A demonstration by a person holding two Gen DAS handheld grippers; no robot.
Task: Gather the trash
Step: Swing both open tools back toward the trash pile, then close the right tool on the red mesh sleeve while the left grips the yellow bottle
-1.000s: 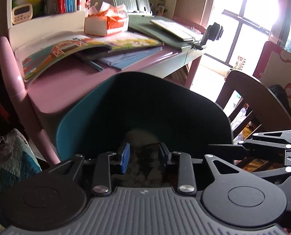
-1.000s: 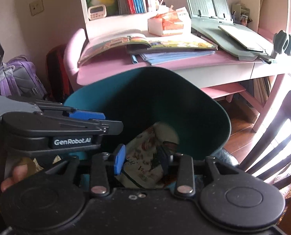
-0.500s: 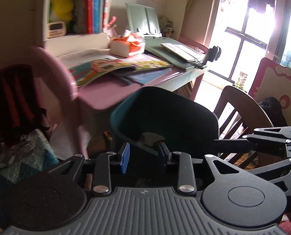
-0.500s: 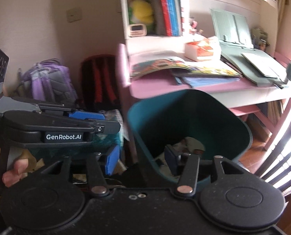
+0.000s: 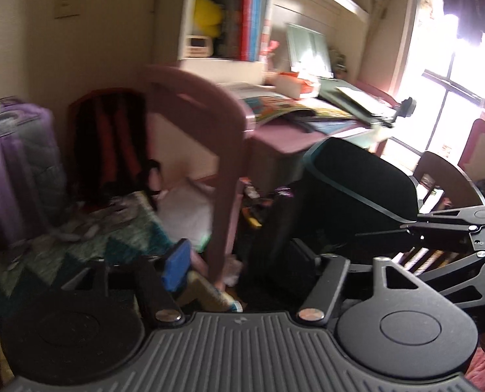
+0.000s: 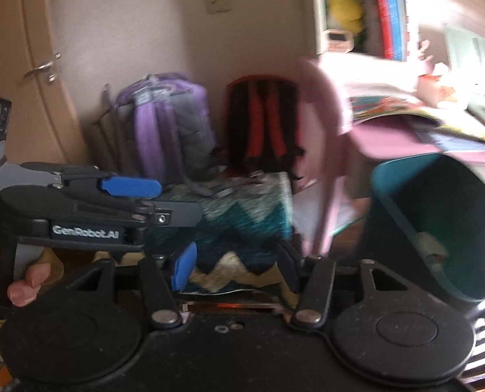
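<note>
Left tongs (image 5: pixel 239 261) opening, nothing between them, right tongs (image 6: pixel 236 266) opening, empty, teal bin (image 6: pixel 438 228) right of both, "GenRobot.AI" label (image 6: pixel 85 231) legible on left tool.

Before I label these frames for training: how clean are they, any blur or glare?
Left wrist view: motion blur smears the pink desk and purple backpack; the bright window blows out to white, leaving the teal plastic bin nearly black. Right wrist view: heavier blur across the zigzag-patterned bag and books; the tongs' black body stays sharp; fisheye bends the wooden door.
</note>
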